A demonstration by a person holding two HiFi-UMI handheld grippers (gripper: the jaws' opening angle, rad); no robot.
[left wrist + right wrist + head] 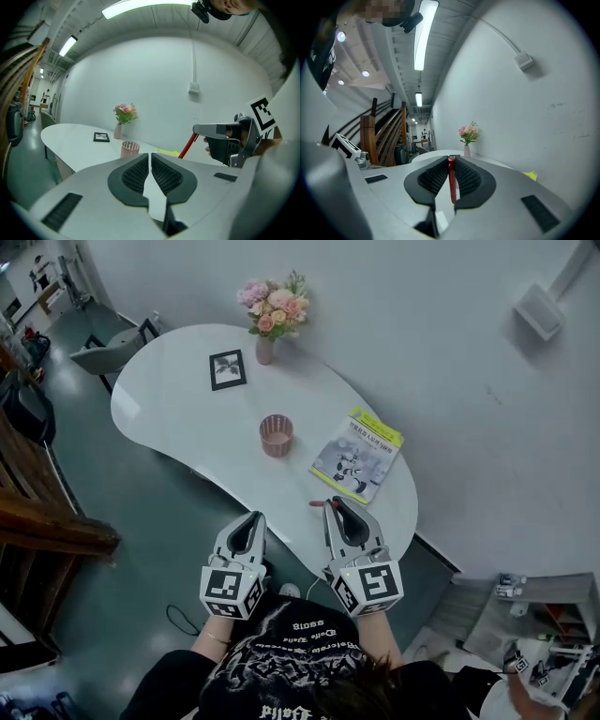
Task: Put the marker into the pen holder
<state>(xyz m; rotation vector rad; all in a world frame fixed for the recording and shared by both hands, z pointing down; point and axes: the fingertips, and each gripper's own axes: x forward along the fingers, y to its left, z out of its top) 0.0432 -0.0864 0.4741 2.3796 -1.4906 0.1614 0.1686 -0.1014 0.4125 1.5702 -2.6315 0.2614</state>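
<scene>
Slippage looks like the main risk. The right tool (451, 161) has its jaws nearly together on the marker (451, 180) and pinches it close to its upper end, so most of the red barrel hangs free below the pads. A quick swing could make it pivot in the grip or drop out.

The pen holder (276, 435) stands on the bench (178, 399), ahead of the right tool and a little to its left, well apart from it. Coming in low or off-centre, the dangling end could strike the rim and tip the cup — or miss and land on the bench.

The marker's long axis runs steeply up and down through the gap between the jaws. Its lower end slants forward and toward the left tool (150, 157), as the left gripper view shows. I cannot tell which end carries the cap.

The left tool is closed on nothing and held beside the right one, clear of the bench.
</scene>
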